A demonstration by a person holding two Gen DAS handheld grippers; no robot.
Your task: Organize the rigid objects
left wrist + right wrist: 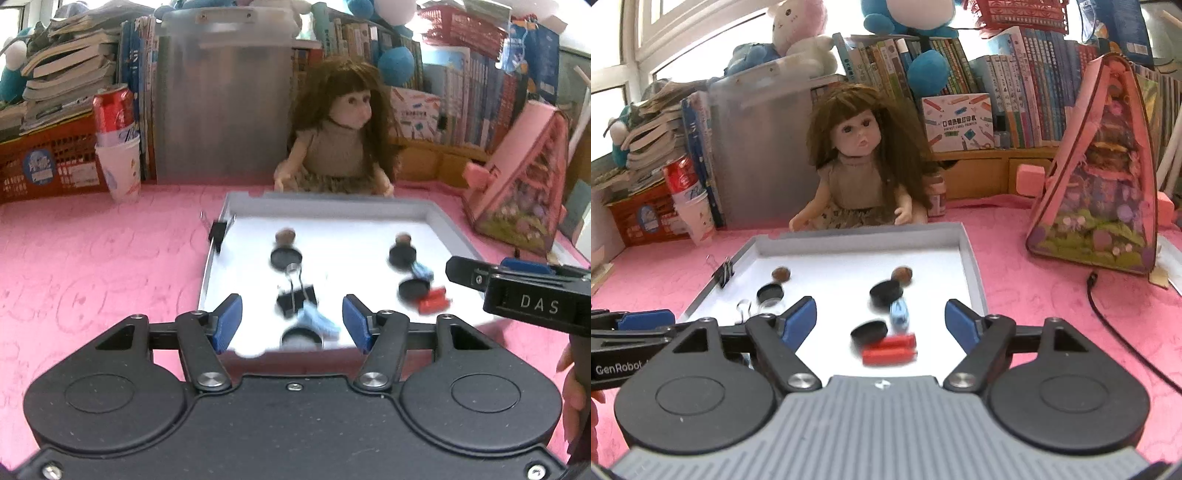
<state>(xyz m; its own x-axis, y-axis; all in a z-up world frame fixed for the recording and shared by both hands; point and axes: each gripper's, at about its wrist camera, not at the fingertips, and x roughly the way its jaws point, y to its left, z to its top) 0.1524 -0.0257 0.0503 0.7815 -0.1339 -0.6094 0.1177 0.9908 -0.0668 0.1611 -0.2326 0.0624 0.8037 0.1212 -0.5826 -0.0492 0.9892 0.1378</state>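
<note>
- Left tool (291, 317): released, holding nothing, above the white tray's (439, 218) near edge.
- Right tool (881, 321): released, holding nothing, over the red cylinders (890, 349).
- Black lids (885, 291), corks (781, 274), binder clip (295, 297): inside the tray on the pink desk (92, 258).

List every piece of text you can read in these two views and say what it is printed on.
"DAS": right gripper, on its black body, seen from the left wrist view.
"GenRobot": left gripper, on its black body, name cut off at the edge.
Red can, paper cup, orange crate label, book spines and white printer box: print too small or blurred to read.
</note>
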